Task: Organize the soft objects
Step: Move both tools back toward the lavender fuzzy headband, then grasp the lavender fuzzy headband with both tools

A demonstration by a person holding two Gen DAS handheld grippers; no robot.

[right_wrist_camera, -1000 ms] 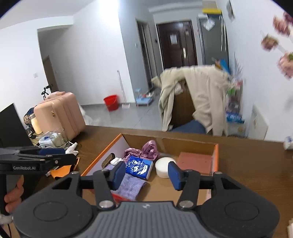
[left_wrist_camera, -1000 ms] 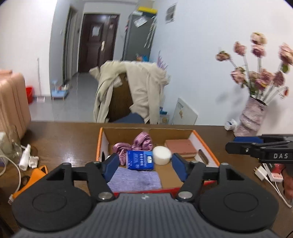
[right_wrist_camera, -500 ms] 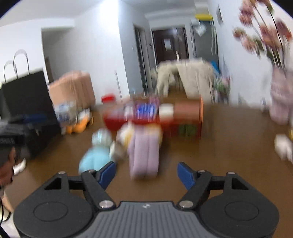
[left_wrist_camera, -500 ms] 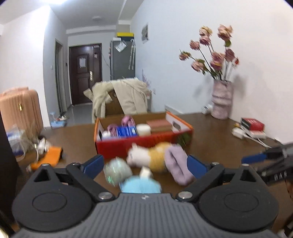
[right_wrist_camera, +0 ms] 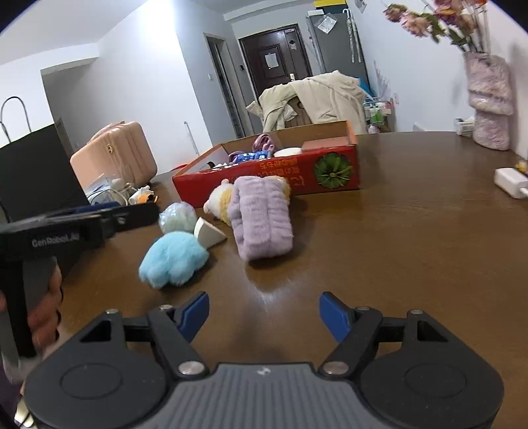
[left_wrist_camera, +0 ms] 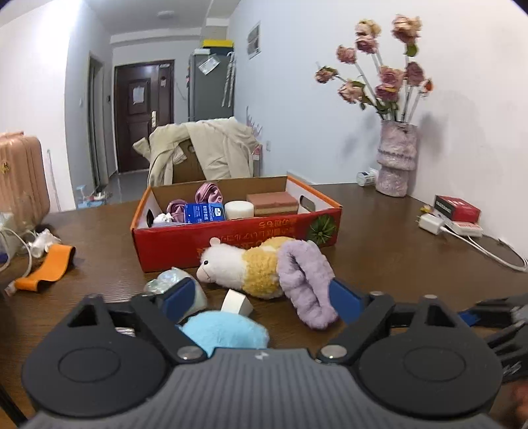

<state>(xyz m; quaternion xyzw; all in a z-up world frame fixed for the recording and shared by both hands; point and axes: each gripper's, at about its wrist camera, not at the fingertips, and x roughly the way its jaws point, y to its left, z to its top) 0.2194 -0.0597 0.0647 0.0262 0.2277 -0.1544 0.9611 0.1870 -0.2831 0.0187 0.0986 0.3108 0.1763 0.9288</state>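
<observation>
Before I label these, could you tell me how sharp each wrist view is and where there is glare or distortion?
Left wrist view: sharp, the plush toy and red box crisp; fisheye bends the walls and darkens the corners. Right wrist view: mostly sharp, but the flowers at the top right smear, and a pale sheen lies on the table.

left gripper body: white lettering, probably "GenRoboLAI", blurred | red box front: orange print, upside down, unreadable | blue packet in box: white label, too small to read

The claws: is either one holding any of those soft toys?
No. The left claw, closing, straddles the blue plush without gripping; the right claw is empty.
</observation>
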